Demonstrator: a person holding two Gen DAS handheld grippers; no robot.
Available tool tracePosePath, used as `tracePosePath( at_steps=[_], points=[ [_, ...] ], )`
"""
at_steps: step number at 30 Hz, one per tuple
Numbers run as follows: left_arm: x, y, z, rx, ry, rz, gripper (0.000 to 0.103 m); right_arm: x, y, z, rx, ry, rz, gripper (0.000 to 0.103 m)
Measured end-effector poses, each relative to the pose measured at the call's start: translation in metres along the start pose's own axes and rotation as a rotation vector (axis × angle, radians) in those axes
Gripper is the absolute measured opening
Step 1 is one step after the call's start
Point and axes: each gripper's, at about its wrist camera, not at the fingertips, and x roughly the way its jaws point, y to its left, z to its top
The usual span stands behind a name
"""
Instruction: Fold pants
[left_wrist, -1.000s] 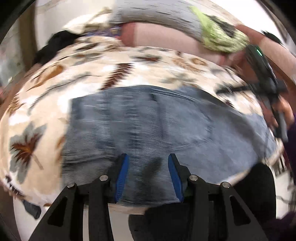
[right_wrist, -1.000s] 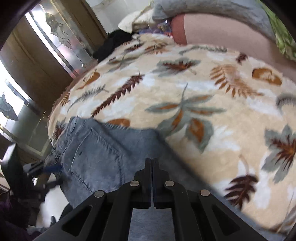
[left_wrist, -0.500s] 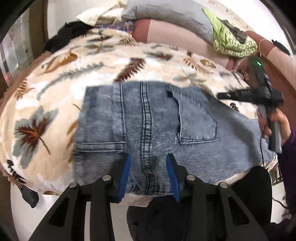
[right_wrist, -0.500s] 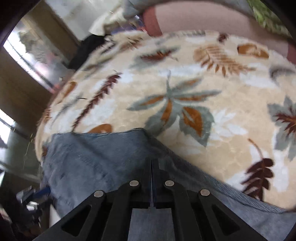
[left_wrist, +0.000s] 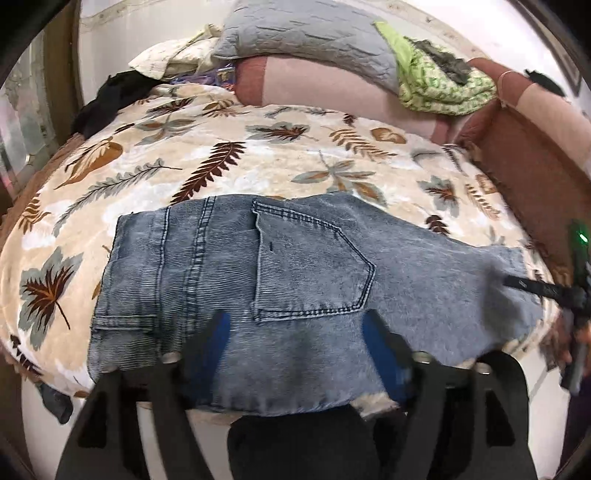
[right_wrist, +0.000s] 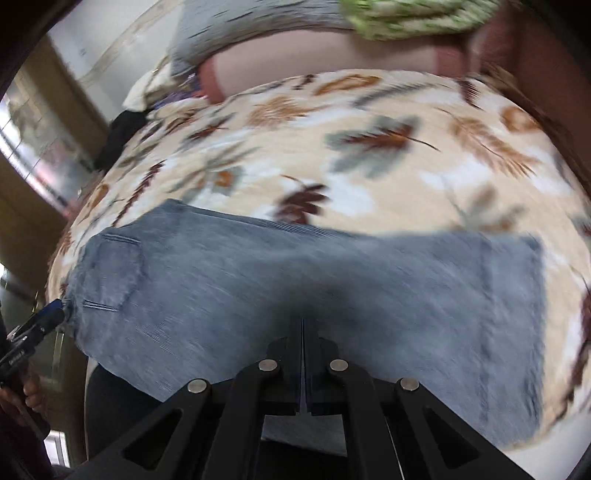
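Denim pants (left_wrist: 295, 280) lie folded into a short block on the leaf-print blanket (left_wrist: 229, 166) near its front edge. Left gripper (left_wrist: 295, 343) has just been opening, jaws now spread over the fabric, gripping nothing. Right gripper (right_wrist: 303, 332) is clamped shut on the pants' near edge. Probably one more fold or smoothing left.

pants (left_wrist: 295, 280) flat on blanket (left_wrist: 258, 162) at its near edge, pillows (left_wrist: 314, 40) behind
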Motion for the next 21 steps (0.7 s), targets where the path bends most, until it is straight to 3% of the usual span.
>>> tracePosePath(
  at_steps=[4, 7, 8, 11, 14, 21],
  points=[
    [0.026, -0.020, -0.002, 0.031, 0.064, 0.048, 0.076, 0.000, -0.035, -0.013, 0.064, 0.003, -0.073, 0.002],
    [0.056, -0.022, -0.011, 0.041, 0.184, 0.096, 0.076, 0.010, -0.054, -0.018, 0.086, 0.019, -0.117, 0.002],
    [0.066, -0.020, -0.014, 0.033, 0.219, 0.121, 0.076, 0.015, -0.060, -0.019, 0.098, 0.023, -0.107, 0.002],
    [0.062, -0.023, -0.013, 0.045, 0.212, 0.137, 0.076, 0.012, -0.071, -0.018, 0.140, 0.013, -0.058, 0.002],
    [0.037, -0.030, -0.002, 0.057, 0.156, 0.132, 0.076, -0.008, -0.062, -0.009, 0.095, -0.031, -0.128, 0.002],
    [-0.060, -0.041, 0.036, 0.075, -0.094, 0.115, 0.076, -0.090, -0.023, 0.015, 0.037, -0.259, -0.072, 0.003]
  ],
)
